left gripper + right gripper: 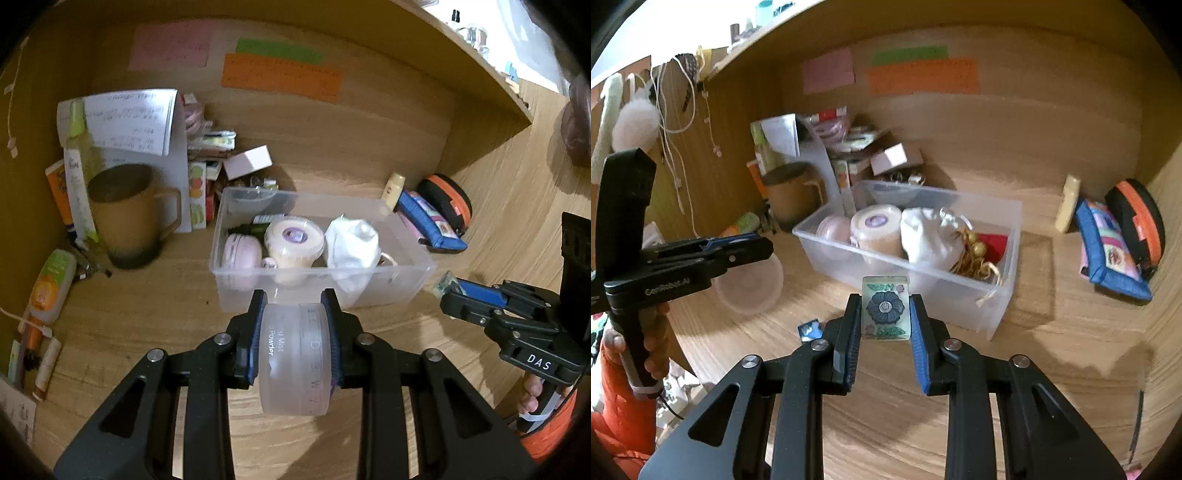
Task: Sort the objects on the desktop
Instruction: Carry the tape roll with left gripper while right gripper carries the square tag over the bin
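My left gripper (295,299) is shut on a frosted round powder jar (295,362), held on its side just in front of the clear plastic box (406,280). The box holds a pink tin (242,254), a cream jar (293,243), a white pouch (352,243) and gold bells (975,254). My right gripper (885,299) is shut on a small translucent tile with a blue flower (885,308), lifted above the desk before the box (960,295). In the left wrist view the right gripper (448,291) is at the right. In the right wrist view the left gripper (764,245) and its jar (750,284) are at the left.
A brown mug (129,218), papers and small boxes crowd the back left corner. A blue pouch (432,225), an orange-black case (450,203) and a cream tube (393,188) lie at the right. An orange tube (50,288) lies left. A small blue square (810,329) is on the desk.
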The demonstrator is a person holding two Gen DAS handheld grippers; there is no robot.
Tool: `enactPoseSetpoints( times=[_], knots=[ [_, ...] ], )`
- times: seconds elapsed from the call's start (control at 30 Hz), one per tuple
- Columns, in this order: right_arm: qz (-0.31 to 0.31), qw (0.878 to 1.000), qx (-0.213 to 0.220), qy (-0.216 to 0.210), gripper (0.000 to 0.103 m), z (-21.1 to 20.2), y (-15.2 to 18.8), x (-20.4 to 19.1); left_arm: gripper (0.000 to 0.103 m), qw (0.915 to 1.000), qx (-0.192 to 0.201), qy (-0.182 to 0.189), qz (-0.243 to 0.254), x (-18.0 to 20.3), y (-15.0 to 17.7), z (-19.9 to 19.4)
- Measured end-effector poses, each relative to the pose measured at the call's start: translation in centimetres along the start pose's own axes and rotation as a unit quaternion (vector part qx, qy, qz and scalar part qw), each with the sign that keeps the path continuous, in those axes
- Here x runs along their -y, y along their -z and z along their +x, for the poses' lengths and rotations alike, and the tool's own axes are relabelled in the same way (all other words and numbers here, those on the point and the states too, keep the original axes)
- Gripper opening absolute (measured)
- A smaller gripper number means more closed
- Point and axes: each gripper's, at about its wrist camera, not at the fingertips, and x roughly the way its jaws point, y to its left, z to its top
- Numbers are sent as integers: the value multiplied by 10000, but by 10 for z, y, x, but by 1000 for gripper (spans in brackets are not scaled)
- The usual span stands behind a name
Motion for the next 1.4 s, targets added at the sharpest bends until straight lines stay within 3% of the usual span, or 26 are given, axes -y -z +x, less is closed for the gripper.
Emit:
enactPoseSetpoints(
  times=[0.5, 0.9, 1.4],
  knots=[
    [27, 9994, 324, 133, 22, -11, -22, 20, 29, 9999, 38, -14, 93, -1, -38, 10],
    [65, 9995, 197, 245, 22, 18, -40, 39, 29, 9996, 132, -238, 89, -19, -67, 29],
    [201, 9994, 35, 265, 22, 58, -59, 62, 29, 9994, -123, -292, -113, -44, -95, 85]
  ],
)
